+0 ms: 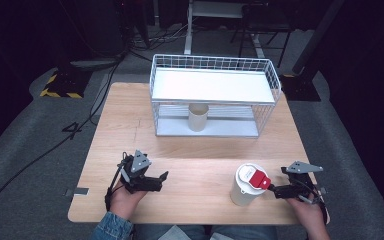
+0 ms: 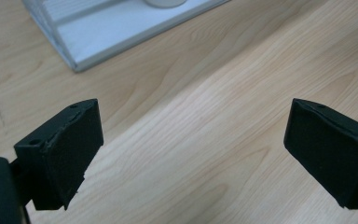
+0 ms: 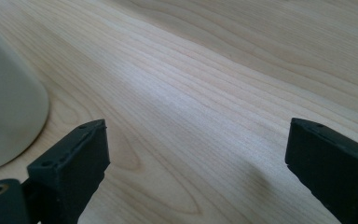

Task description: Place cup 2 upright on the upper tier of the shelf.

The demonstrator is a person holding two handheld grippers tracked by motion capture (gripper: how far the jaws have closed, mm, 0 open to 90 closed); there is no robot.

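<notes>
High view shows the wooden table (image 1: 195, 150) as the biggest thing, with a white wire rack (image 1: 215, 95) standing at its far middle. On the rack's lower shelf stands a small beige cup (image 1: 198, 117), upright. Near the right front of the table stands a white cup (image 1: 245, 187) with a white lid and a red piece (image 1: 258, 178) on top of it. The right gripper (image 1: 276, 190) lies just beside this cup on its right, its tips reaching toward the red piece; whether they touch it cannot be told from above. In the right gripper view its jaws stand wide apart over bare wood, nothing between them, the white cup's wall at the left edge. The left gripper (image 1: 161, 179) sits at the near left, well apart from the white cup, its jaws also wide with only table between them in the left gripper view.
</notes>
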